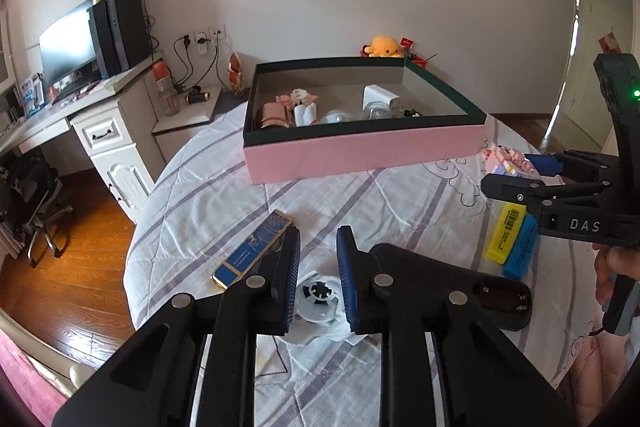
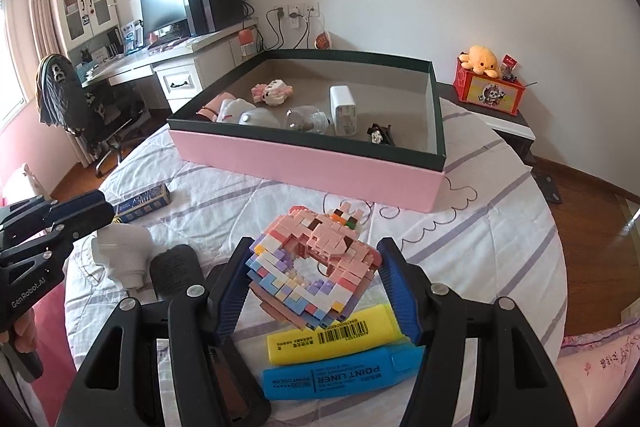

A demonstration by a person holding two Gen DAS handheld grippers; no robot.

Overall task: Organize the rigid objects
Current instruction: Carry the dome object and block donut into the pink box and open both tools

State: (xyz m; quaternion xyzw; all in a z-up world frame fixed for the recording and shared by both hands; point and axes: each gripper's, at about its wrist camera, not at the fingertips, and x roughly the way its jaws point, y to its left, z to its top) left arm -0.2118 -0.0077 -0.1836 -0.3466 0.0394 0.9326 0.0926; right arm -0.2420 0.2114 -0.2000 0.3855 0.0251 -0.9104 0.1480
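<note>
Here, right gripper [image 2: 312, 283], jaws clamped on the pastel brick model [image 2: 312, 267], held above highlighters, the blue one [image 2: 340, 373] reading "POINT LINER"; left gripper [image 1: 318, 283], marked "GenRobot.AI", jaws parted around a white holder [image 1: 318, 301].

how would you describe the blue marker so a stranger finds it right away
Start from the pink box on the bed, then come toward the near edge. Two highlighters lie side by side below the brick model; the blue highlighter is the nearer one, printed "POINT LINER", beside the yellow highlighter.
</note>
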